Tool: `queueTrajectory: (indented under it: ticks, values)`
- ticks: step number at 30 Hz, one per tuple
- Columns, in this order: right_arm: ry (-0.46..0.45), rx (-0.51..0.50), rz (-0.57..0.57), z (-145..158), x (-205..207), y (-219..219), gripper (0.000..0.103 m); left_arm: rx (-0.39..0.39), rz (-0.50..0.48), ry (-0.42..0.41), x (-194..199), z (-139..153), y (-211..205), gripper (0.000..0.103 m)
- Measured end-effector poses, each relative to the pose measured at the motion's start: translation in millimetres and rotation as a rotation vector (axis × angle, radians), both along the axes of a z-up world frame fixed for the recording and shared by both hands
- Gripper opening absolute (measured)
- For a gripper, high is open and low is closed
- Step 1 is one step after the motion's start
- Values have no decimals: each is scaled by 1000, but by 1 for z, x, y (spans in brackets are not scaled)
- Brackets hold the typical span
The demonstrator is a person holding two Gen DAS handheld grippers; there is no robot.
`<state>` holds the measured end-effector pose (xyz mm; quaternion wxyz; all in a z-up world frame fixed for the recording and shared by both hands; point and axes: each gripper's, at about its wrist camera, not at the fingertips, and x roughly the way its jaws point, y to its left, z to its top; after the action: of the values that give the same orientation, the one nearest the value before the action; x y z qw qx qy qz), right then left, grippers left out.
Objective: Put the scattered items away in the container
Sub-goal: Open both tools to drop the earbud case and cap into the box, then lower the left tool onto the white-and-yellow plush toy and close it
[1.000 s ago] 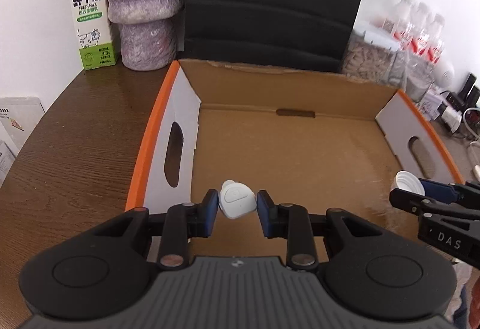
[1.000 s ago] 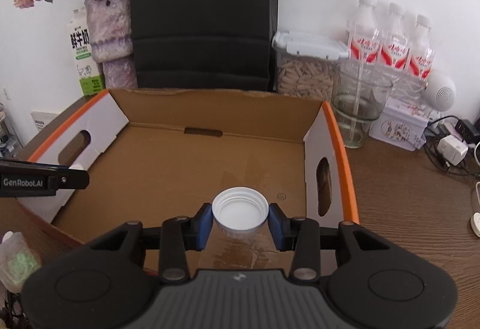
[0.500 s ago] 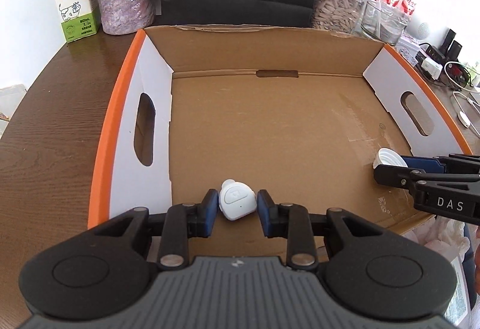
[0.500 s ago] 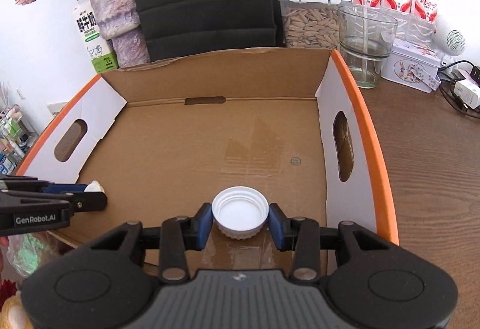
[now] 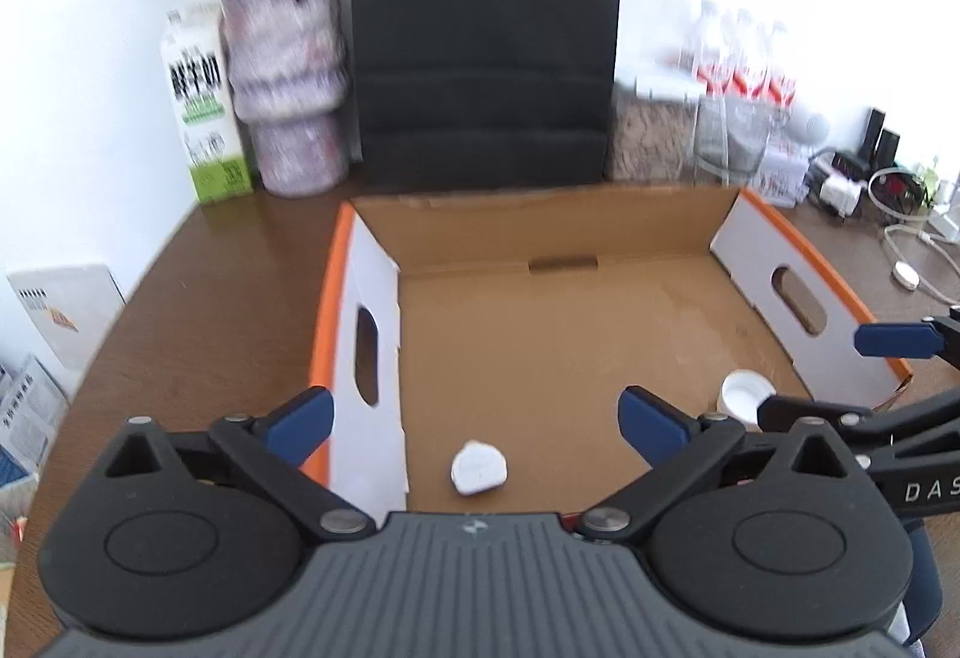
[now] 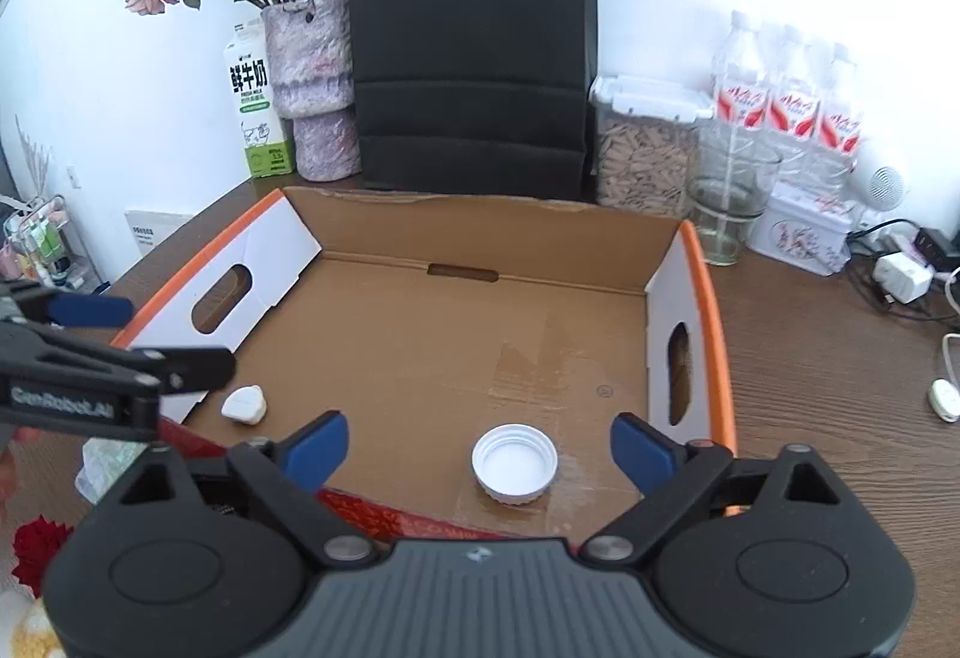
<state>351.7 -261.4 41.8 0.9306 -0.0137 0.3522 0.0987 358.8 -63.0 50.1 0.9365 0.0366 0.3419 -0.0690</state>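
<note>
An open cardboard box [image 5: 324, 322] with orange rims lies in front of me on the brown table. My left gripper [image 5: 474, 415] hovers over the box's near left corner, its jaws opening wide. A small white rounded item [image 5: 478, 474] lies free on the box floor just below them. My right gripper [image 6: 479, 445] hangs over the near right part of the box [image 6: 711, 310], its jaws also opening, with a white bottle cap [image 6: 514, 463] lying loose on the floor beneath. Each view catches the other gripper's fingers [image 6: 180, 361] [image 5: 798, 409] at its edge.
Behind the box stand a black paper bag [image 6: 471, 76], a milk carton [image 6: 258, 112], a vase of flowers [image 6: 312, 76], a grain jar [image 6: 645, 154], a glass [image 6: 729, 202] and water bottles [image 6: 786, 106]. Cables and plugs [image 6: 900, 280] lie at right. A red item [image 6: 36, 544] sits near left.
Both grippers opened and let go: the white item and the cap now lie on the box floor. Both hands pulled back and rose, so more of the room shows.
</note>
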Motion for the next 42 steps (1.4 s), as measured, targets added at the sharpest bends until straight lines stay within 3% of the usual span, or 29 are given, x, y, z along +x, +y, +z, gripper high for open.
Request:
queueTrajectory:
  ticks: [11, 20, 27, 35, 42]
  values:
    - [-162, 24, -21, 34, -91, -11, 103, -33, -5, -169, -80, 32, 16, 103]
    - [-246, -5, -6, 21, -176, -16, 103, -97, -28, -282, -162, 24, 38, 103]
    - [-186, 30, -29, -10, -217, -23, 103, -84, -10, -282, -202, -2, 59, 103]
    - [-130, 11, -52, -37, -241, -17, 103, -126, 33, -170, -220, -37, 78, 103]
    - [-80, 14, -69, -53, -245, -13, 103, -155, 40, -132, -223, -51, 74, 103]
